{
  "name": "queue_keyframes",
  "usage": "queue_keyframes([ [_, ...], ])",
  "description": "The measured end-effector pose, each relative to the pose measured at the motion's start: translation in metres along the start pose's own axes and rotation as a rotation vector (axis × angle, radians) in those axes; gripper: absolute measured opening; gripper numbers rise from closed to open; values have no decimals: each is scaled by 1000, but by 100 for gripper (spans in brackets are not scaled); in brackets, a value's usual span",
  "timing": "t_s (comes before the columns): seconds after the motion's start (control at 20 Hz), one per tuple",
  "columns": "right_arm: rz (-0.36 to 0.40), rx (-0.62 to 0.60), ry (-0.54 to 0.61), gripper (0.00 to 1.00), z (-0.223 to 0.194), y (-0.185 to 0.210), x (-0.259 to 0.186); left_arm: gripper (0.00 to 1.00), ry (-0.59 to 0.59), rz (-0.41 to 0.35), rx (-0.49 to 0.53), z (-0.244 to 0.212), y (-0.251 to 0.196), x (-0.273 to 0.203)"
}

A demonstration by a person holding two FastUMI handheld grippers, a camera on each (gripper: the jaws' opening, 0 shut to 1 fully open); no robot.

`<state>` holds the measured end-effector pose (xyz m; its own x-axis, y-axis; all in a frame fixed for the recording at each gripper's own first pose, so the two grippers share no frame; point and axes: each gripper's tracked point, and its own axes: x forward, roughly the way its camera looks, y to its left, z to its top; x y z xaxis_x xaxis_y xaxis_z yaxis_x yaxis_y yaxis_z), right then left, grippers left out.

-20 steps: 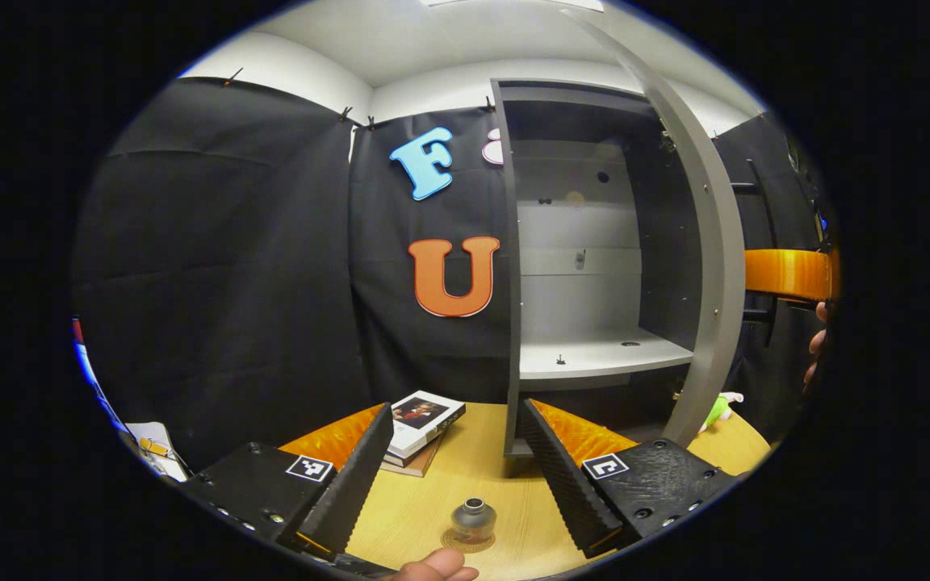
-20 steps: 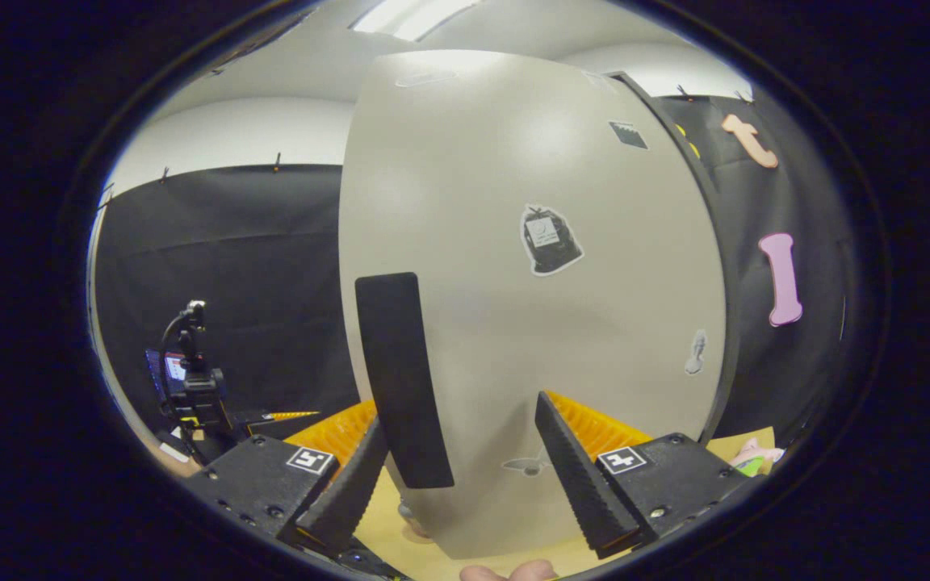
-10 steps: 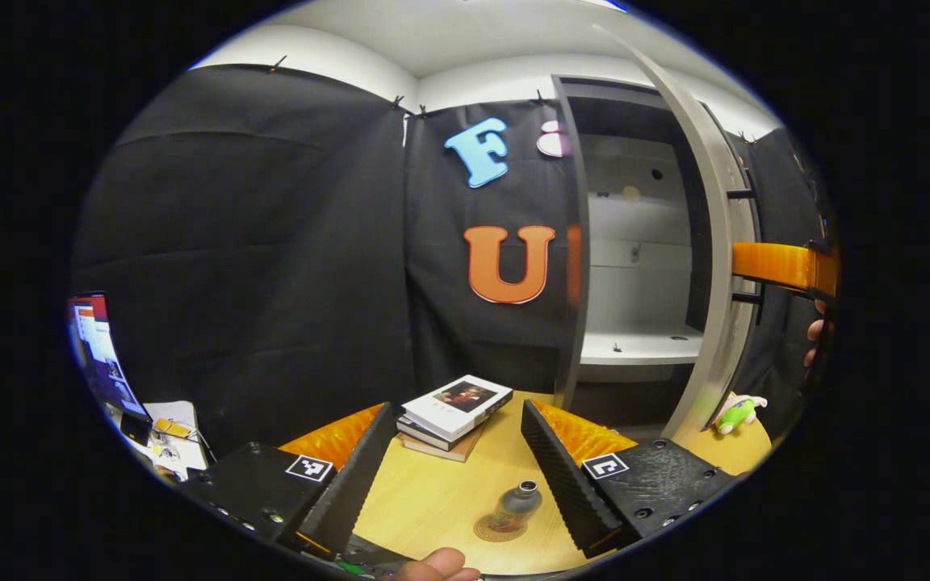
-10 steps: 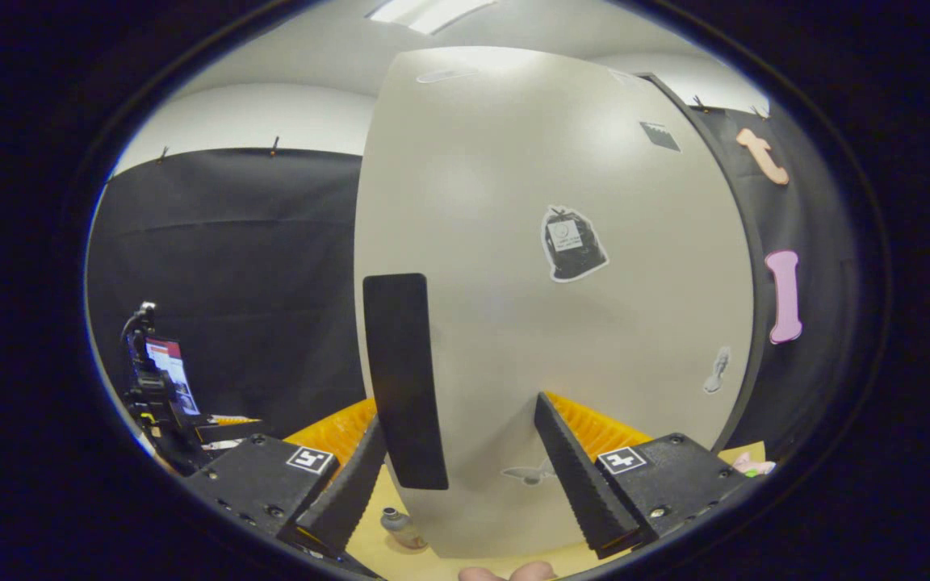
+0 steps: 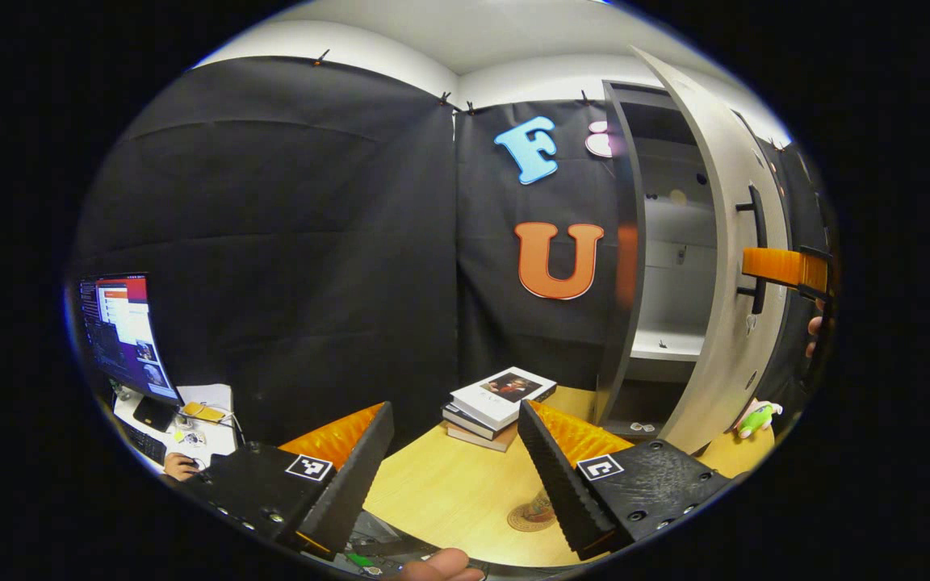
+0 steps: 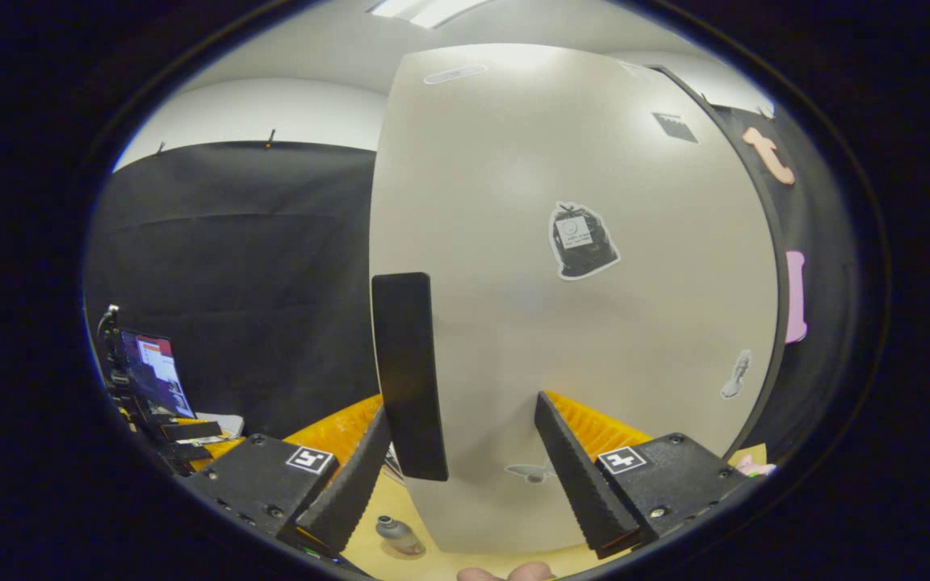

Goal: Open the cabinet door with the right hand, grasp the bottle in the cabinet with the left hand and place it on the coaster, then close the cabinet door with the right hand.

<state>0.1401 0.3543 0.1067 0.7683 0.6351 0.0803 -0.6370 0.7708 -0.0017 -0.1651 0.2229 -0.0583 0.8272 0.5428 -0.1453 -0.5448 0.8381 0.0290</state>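
The right gripper (image 6: 461, 476) is held with its fingers wide apart, and nothing is clamped between them. Just past its left finger, the dark handle (image 6: 406, 375) of the cabinet door (image 6: 578, 323) is seen, standing straight up. It cannot be told if the finger is touching the handle. The door is only partly open, so the step in hand is judged to be the last one: the closing of the door. For the next move, a gentle push straight ahead on the door is called for, until it is flat against the cabinet (image 5: 671, 242). The left gripper (image 5: 455, 464) is also spread wide, with nothing held. Just beside its right finger, the coaster (image 5: 531, 516) lies flat on the table (image 5: 441, 492). In the right gripper view, the bottle (image 6: 399, 537) is seen low down, near the left finger and below the door's edge. It is standing up but looks tipped in the round view, with its long side going up and down and its cap on top. Farther out, past the left gripper, some books (image 5: 497, 403) are stacked.
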Motion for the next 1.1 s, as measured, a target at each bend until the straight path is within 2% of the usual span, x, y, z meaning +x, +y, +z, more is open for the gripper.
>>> queue_keyframes([
  [0.1,12,13,3,100,-1,-1,6,94,5,24,15,0,7,-5],
  [0.3,76,77,36,100,-6,-2,12,95,-32,15,23,14,2,-9],
  [0.45,66,35,47,100,-11,-4,16,95,-31,9,36,14,1,-9],
  [0.65,40,69,92,100,-22,-7,20,95,-40,14,24,18,5,-13],
  [0.7,1,55,102,100,-25,-14,20,95,-46,14,20,19,6,-13],
  [0.75,-41,38,114,100,-28,-23,17,100,-47,8,16,20,6,-12],
  [0.8,-72,39,121,100,-32,-30,11,95,-37,-4,14,19,3,-9],
  [0.95,-112,84,155,100,-45,-40,-13,95,-1,-81,10,15,-18,4],
  [1.1,-209,91,160,100,-50,-66,-46,95,-1,-185,37,19,-60,20],
])
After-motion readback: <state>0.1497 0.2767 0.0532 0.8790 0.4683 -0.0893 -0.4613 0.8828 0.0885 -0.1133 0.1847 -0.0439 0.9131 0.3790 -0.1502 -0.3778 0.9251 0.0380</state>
